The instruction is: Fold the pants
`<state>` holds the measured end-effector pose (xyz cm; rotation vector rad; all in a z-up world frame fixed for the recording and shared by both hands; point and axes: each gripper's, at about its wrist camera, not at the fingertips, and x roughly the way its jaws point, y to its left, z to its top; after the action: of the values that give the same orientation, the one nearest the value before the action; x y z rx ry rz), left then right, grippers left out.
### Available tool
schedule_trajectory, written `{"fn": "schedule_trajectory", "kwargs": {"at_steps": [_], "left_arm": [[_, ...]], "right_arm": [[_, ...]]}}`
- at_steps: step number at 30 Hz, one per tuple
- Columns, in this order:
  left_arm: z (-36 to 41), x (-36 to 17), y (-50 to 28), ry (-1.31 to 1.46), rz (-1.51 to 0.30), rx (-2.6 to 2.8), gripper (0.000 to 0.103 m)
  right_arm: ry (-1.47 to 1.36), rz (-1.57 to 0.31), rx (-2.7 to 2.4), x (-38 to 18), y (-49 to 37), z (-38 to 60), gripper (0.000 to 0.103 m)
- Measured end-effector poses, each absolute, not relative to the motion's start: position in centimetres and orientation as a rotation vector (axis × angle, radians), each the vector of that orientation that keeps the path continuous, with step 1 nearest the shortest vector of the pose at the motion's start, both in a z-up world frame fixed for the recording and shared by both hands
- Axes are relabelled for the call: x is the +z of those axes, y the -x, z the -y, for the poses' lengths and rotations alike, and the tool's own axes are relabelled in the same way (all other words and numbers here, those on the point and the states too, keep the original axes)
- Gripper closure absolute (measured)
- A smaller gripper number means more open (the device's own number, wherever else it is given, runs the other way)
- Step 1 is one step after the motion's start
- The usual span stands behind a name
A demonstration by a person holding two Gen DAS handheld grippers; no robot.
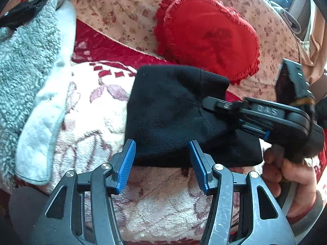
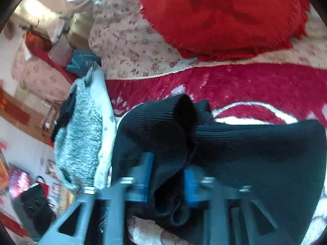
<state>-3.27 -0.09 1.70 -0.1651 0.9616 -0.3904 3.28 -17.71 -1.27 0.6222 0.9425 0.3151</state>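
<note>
Pants [image 1: 173,114], black ribbed knit and already folded into a compact bundle, lie on the fleecy red-and-white blanket [image 1: 92,122], with a grey fleece [image 1: 24,61] well off to their left and a red heart cushion [image 1: 206,32] beyond them. Their long axis runs left to right across the left wrist view. The left gripper [image 1: 162,153] sits just at the near edge, jaws wide, blue pads straddling the hem without pressing it. Further right, the right gripper [image 1: 208,104] comes in from the side, carried by a hand [image 1: 290,175]. Seen from its own camera, the right gripper [image 2: 168,175] has its jaws narrow on a bunched fold of the cloth, apparently pinching it. That makes the right hand the nearer one, probably the one to carry the next fold leftward.
</note>
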Motion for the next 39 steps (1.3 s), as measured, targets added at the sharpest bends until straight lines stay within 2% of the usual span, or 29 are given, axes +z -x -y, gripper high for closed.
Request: {"fn": "schedule_trajectory", "kwargs": {"at_steps": [4, 7, 10, 14, 17, 20, 29, 34, 37, 39], "left_arm": [[-0.3, 3.9, 3.4, 0.184, -0.909, -0.391, 0.05], [0.5, 4.4, 3.5, 0.177, -0.893, -0.41, 0.044], [2.4, 3.4, 3.2, 0.164, -0.93, -0.428, 0.042], [5.6, 0.8, 2.9, 0.084, -1.025, -0.436, 0.042], [6.2, 0.6, 3.0, 0.07, -1.031, -0.431, 0.042], [6.0, 1.7, 2.7, 0.068, -1.008, -0.404, 0.042], [7.7, 3.1, -1.2, 0.042, -0.971, -0.337, 0.042], [9.6, 1.5, -3.2, 0.005, -1.008, -0.335, 0.042], [10.2, 0.4, -4.0, 0.007, -1.021, -0.341, 0.035], [10.6, 0.1, -4.4, 0.01, -1.014, -0.342, 0.034]], "right_arm": [[-0.561, -0.832, 0.367, 2.7, -0.9, 18.7, 0.093], [-0.517, -0.782, 0.335, 5.0, 1.8, 21.3, 0.093], [-0.482, -0.803, 0.254, 4.8, 4.3, 23.9, 0.093], [-0.467, -0.923, 0.103, 0.9, 4.6, 26.6, 0.093], [-0.516, -0.952, 0.077, -0.8, 4.0, 27.5, 0.092], [-0.475, -0.954, 0.053, 0.4, 4.1, 27.6, 0.084], [-0.39, -0.83, 0.061, 5.8, 4.7, 27.0, 0.084], [-0.351, -0.887, 0.112, 3.8, 1.0, 24.4, 0.084], [-0.311, -0.938, 0.085, 1.4, -0.2, 24.1, 0.084], [-0.324, -0.957, 0.078, -0.3, -1.3, 24.6, 0.086]]}}
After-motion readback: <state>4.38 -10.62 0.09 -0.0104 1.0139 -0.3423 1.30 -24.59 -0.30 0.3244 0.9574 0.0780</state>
